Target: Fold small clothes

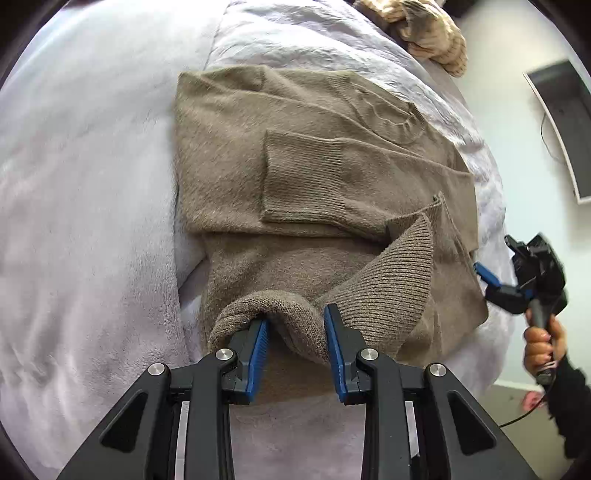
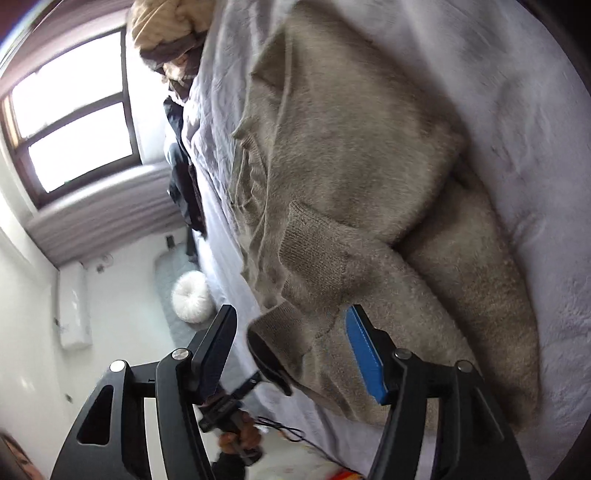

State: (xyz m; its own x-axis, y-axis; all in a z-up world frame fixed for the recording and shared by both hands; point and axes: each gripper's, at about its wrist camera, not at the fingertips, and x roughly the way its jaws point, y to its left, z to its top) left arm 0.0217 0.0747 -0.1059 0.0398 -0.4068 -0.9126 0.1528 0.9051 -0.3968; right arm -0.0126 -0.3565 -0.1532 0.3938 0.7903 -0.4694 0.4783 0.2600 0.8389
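Note:
A taupe knit sweater [image 1: 295, 177] lies partly folded on a pale lilac blanket [image 1: 85, 221], one sleeve cuff [image 1: 306, 184] laid across its middle. My left gripper [image 1: 297, 325] is open, and a rolled fold of the sweater's ribbed hem [image 1: 295, 317] sits between its blue pads, which stand apart from it. In the right wrist view the sweater [image 2: 351, 166] fills the middle. My right gripper [image 2: 291, 332] is open wide at the sweater's near edge, with the ribbed hem corner [image 2: 280, 328] between its fingers, untouched. The right gripper also shows in the left wrist view [image 1: 487, 275], beside the sweater's right edge.
A beige knitted garment [image 1: 424, 33] lies at the far end of the bed. A dark wall-mounted panel [image 1: 565, 125] hangs on the right wall. In the right wrist view a window [image 2: 70, 118], dark clothes [image 2: 184, 177] by the bed's edge and a round white cushion [image 2: 192, 297] are on the left.

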